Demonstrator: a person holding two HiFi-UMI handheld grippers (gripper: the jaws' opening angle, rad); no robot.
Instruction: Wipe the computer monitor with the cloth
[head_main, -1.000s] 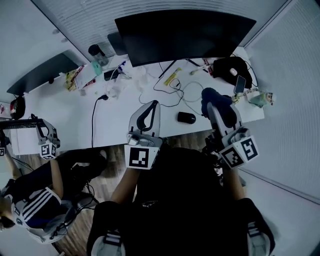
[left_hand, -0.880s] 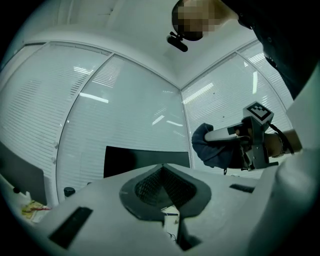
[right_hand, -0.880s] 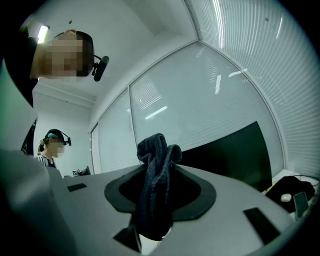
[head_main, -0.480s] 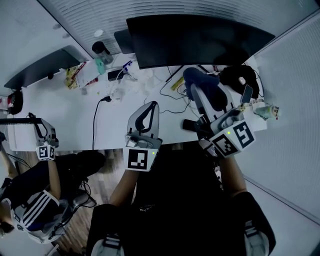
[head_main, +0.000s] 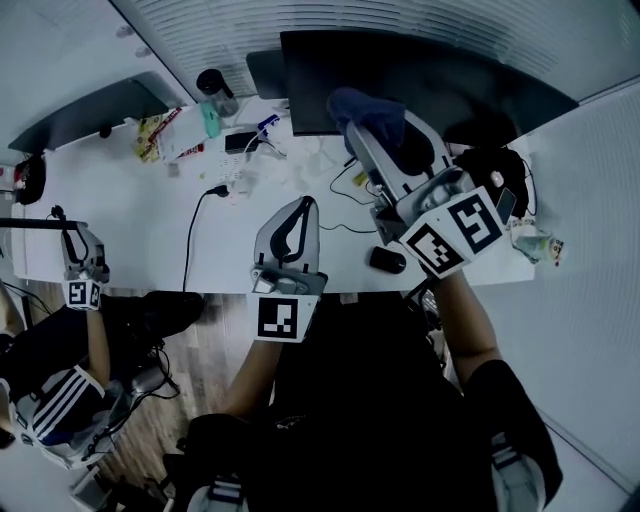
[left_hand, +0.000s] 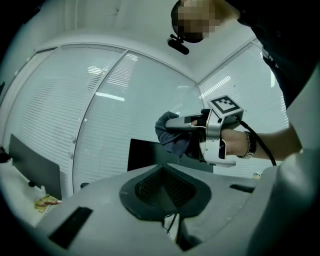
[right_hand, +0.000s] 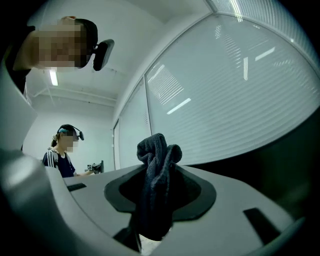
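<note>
**A:** The right gripper's (right_hand: 156, 202) fingers are pinching the cloth (right_hand: 156, 165). It's dark, nubby stuff, bunched into a lump poking up past the tips. The bottom end is lost down between the fingers.

**B:** Yep. From the head view it sits over the left part of the black monitor (head_main: 450, 85). Can't tell if it's actually touching the screen. Left gripper (head_main: 299, 212)?

**A:** Its fingers are pressed together with nothing in them, over the white table's (head_main: 130, 220) near edge. The right gripper covers the monitor's lower middle. There are loose cables (head_main: 345, 185), and a black mouse (head_main: 388, 260) half tucked under the marker cube.
</note>
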